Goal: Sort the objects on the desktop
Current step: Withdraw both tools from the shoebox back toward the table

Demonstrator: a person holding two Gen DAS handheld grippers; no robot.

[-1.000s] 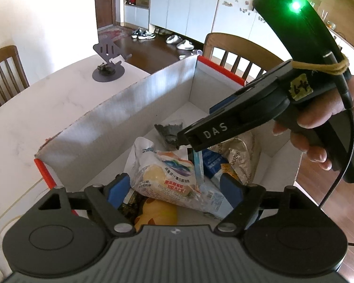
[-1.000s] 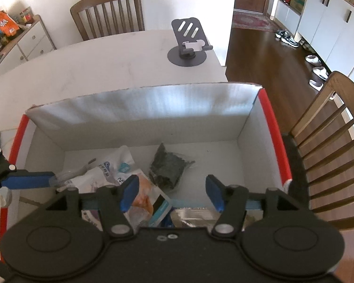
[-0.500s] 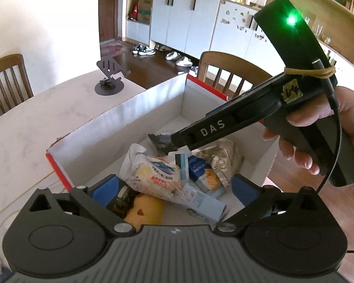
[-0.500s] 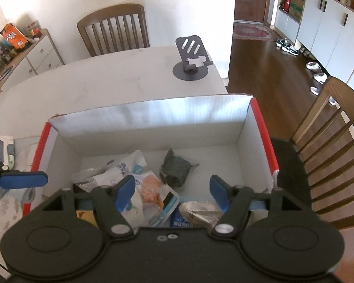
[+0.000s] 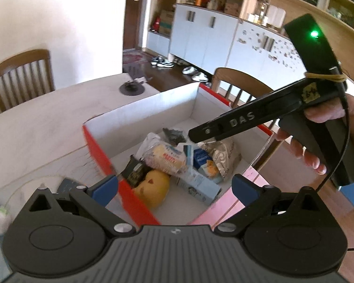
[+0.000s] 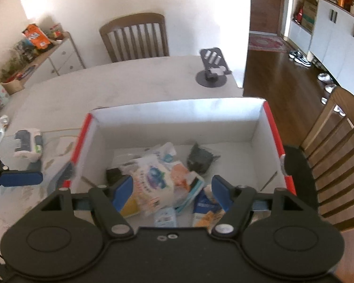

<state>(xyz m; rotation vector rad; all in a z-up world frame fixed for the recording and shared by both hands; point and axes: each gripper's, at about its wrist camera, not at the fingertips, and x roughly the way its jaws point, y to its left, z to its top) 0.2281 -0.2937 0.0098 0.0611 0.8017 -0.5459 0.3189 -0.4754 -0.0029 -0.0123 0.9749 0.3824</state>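
Dining room, white table (image 5: 35, 122), wooden chairs, cabinets behind.

Left wrist view: your left gripper (image 5: 174, 188) sat above the near corner of the red-edged box (image 5: 153, 101), jaws spread wide, nothing between them. Left pad hung outside the box's red wall, right pad over the near rim. Snack bag (image 5: 164, 156), yellow pouch (image 5: 153, 186) and blue carton (image 5: 204, 161) lay in the box below and beyond the fingers, not touched. Your right gripper (image 5: 201, 134) reached in from the right, above the pile. Versus a second ago, the jaws had just been opening, now fully spread, and the camera was higher and further back; more of the box showed. Edges were motion-blurred.

Right wrist view: right gripper (image 6: 172, 191) hovered over the box (image 6: 177, 110), jaws partly open and just been opening, empty. Snack bag (image 6: 151, 179) lay beneath, between the pads; dark packet (image 6: 200, 158) beyond them. View had pulled up since earlier. Gripper body cut off the near packets. Phone stand (image 6: 212, 75) stood at the table's far edge.
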